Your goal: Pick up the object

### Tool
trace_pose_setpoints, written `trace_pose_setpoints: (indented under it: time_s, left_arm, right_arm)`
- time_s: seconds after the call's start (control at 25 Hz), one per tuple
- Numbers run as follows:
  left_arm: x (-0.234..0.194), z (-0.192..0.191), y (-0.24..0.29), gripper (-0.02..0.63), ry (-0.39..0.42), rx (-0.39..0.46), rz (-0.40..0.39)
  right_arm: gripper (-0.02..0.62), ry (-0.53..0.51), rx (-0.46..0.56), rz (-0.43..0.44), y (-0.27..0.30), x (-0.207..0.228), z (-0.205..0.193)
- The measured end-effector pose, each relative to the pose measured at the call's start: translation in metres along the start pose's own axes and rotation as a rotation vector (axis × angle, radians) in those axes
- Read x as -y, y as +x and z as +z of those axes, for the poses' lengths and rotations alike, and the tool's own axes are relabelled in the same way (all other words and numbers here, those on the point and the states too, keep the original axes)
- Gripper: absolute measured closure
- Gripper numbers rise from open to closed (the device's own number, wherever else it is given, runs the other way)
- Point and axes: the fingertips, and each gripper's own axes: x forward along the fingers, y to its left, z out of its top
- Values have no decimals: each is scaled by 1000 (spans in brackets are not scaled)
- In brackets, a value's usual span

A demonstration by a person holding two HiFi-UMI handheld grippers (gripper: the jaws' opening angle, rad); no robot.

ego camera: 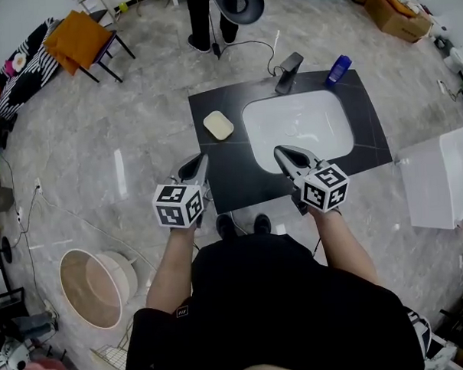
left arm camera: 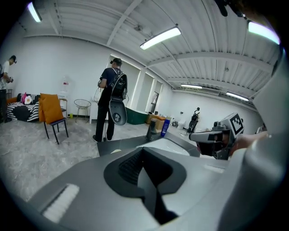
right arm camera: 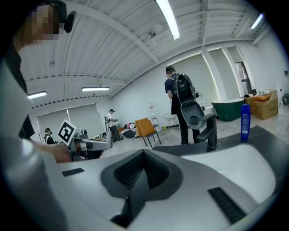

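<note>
A dark countertop (ego camera: 224,181) holds a white sink basin (ego camera: 298,128). On it lie a pale yellow soap bar (ego camera: 218,125), a black faucet (ego camera: 289,70) and a blue bottle (ego camera: 338,68). My left gripper (ego camera: 202,160) hovers over the counter's front left part, short of the soap, shut and empty. My right gripper (ego camera: 280,151) hangs over the basin's front rim, also shut with nothing in it. In the left gripper view the jaws (left arm camera: 144,153) meet, and the right gripper (left arm camera: 216,135) shows beside them. The right gripper view shows closed jaws (right arm camera: 143,158), the faucet (right arm camera: 210,131) and the bottle (right arm camera: 244,122).
A person (ego camera: 205,20) stands beyond the counter. An orange chair (ego camera: 79,37) is at the back left, a round tub (ego camera: 94,286) lies on the floor at left, a white basin unit (ego camera: 442,175) sits at right, and cardboard boxes (ego camera: 396,12) are at the back right.
</note>
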Motion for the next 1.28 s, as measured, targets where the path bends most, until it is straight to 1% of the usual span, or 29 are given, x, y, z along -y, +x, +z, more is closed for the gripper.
trace_pose_setpoints:
  time_s: [0.24,0.4,0.48,0.6,0.72,0.8,0.88,1.08,1.28]
  left_arm:
    - [-1,15,-7,595,27,43,22]
    - [-2,35,-18,595,43,99,40]
    - [-2,47,-24,595,47,131,41]
    - [-8,60,-27,595,56,156,45]
    - [-16,56,-26,595,42,152,55]
    - [-15,53,-30,595,30,170,45]
    - [-12,54,-35,595,36,193,39]
    - [-17,56,-48,595,48,221,74]
    - [-23,65,-56,595,71,225,101]
  right_arm:
    - [583,-46,35,8,-3,-8,14]
    - [583,-53,119,11,-14,-15,41]
    - [583,-73,163,14,-21,-17,57]
    - [583,-105,195,8,-25,-16,70]
    - [583,-97,190,-10,-24,-11,65]
    - [583,-90,188,-14,-26,-12,61]
    - [583,-95,192,-12,-28,-17,59]
    - [583,-111,201,-10,-30,-21,60]
    - [583,-113,210,-12,-31,-24,63]
